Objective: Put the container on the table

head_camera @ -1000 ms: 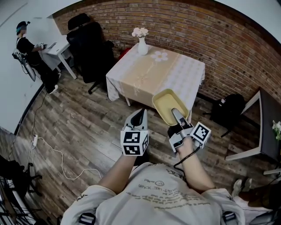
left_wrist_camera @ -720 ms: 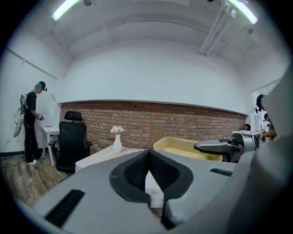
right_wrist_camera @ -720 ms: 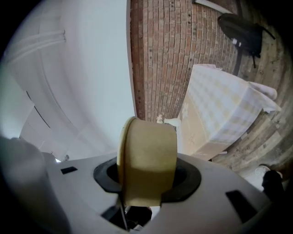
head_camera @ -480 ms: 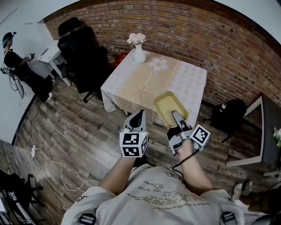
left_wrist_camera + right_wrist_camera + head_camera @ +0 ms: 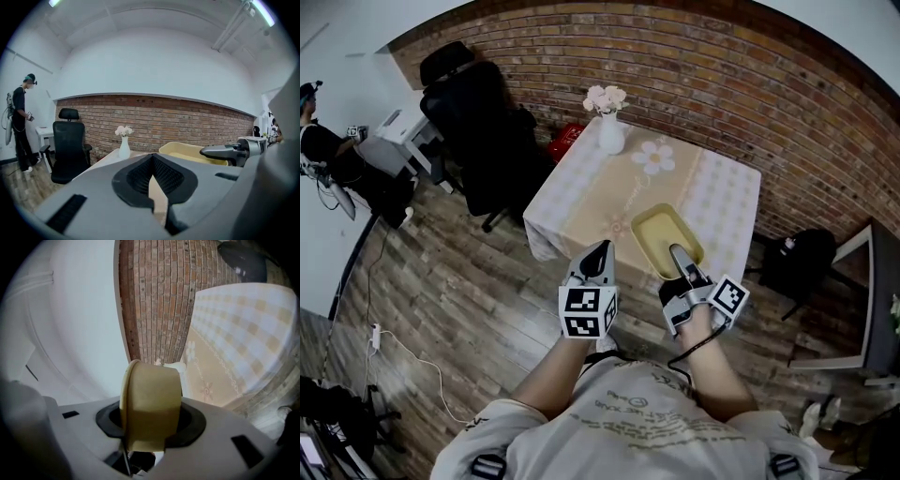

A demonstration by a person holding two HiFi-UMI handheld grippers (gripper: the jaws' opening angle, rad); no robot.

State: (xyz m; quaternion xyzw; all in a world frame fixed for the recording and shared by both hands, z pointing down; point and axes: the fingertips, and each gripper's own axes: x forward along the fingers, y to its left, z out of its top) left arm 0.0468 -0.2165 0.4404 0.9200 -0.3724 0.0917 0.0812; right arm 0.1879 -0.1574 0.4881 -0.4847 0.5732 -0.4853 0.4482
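Approach sequence: the table (image 5: 581,192) looms nearer in head view. The container (image 5: 656,230), clamped in the right gripper (image 5: 678,251), now overlaps more of the tablecloth. The left gripper (image 5: 600,247) has drawn level with the table's near edge.

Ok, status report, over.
Left tool shut, empty. Right tool shut on yellow container, at table near edge, not set down. Vase far corner, clear.

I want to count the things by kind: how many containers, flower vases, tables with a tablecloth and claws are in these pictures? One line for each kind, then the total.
yellow container: 1, held in the right claw
flower vase: 1
table with tablecloth: 1
claws: 2, the right claw and the left claw
Total: 5
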